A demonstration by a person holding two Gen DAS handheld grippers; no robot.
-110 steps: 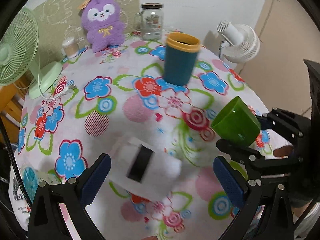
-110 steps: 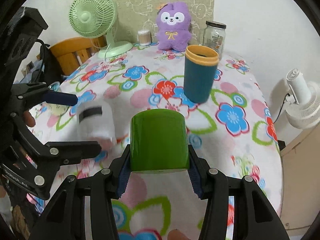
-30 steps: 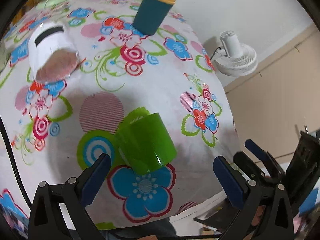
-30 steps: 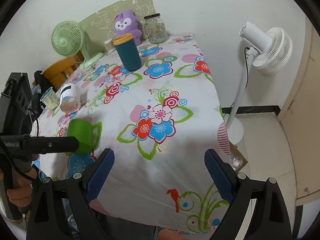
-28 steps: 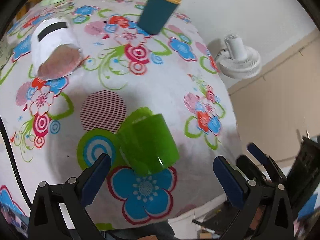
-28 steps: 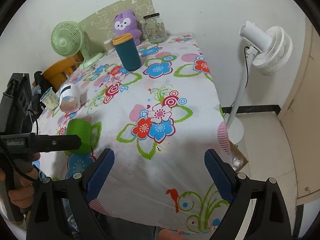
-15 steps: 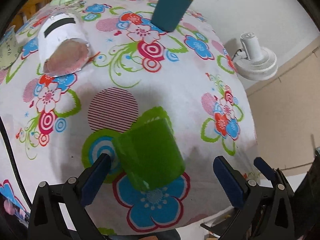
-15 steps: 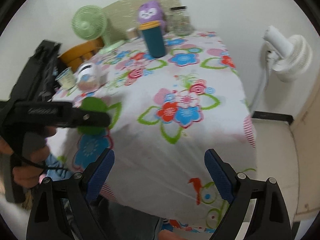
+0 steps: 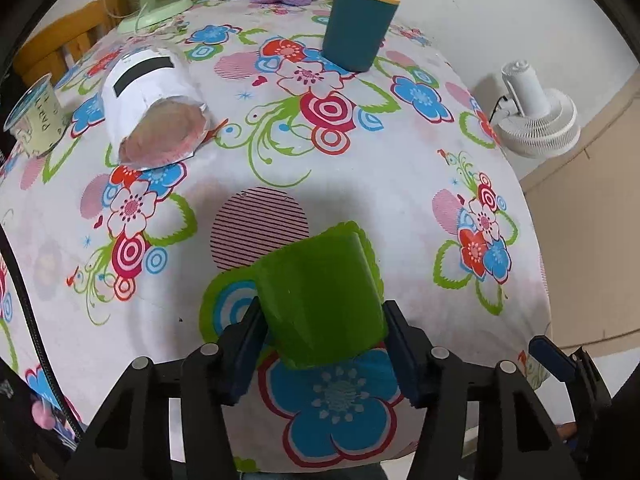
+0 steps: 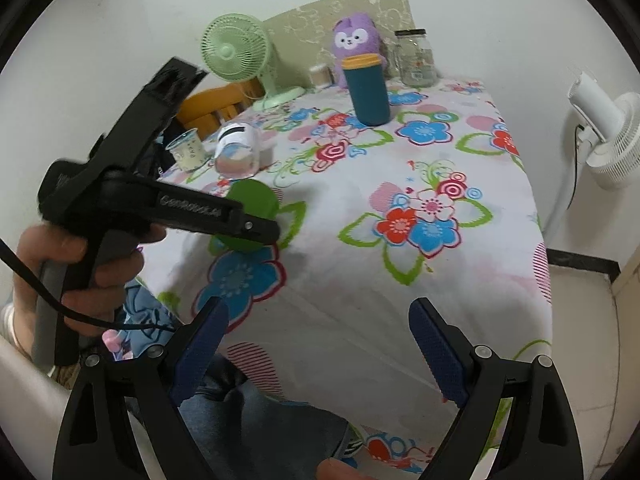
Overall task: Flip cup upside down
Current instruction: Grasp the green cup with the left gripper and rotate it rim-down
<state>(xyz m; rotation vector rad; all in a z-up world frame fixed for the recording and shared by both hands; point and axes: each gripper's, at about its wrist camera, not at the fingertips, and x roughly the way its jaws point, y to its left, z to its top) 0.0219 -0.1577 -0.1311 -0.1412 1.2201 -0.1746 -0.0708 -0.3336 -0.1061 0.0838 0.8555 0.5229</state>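
Observation:
A green cup (image 9: 322,300) lies on its side near the front edge of the floral tablecloth (image 9: 280,152). My left gripper (image 9: 324,344) is shut on the green cup, its blue pads (image 9: 244,344) pressed on both sides of the body. In the right wrist view the cup (image 10: 252,204) shows partly behind the left gripper's finger (image 10: 208,212). My right gripper (image 10: 316,344) is open and empty, held off the table's front edge, apart from the cup.
A teal tumbler with a yellow rim (image 9: 360,28) stands at the back. A white cup (image 9: 148,100) lies on its side at the left, a clear plastic cup (image 9: 36,120) beside it. A purple plush (image 10: 356,44), glass jar (image 10: 416,56), green fan (image 10: 236,48) and white fan (image 10: 608,136) are around.
My left gripper has moved in and closed on the green cup, which lay free between open fingers half a second ago. The right gripper has drawn back from the table.

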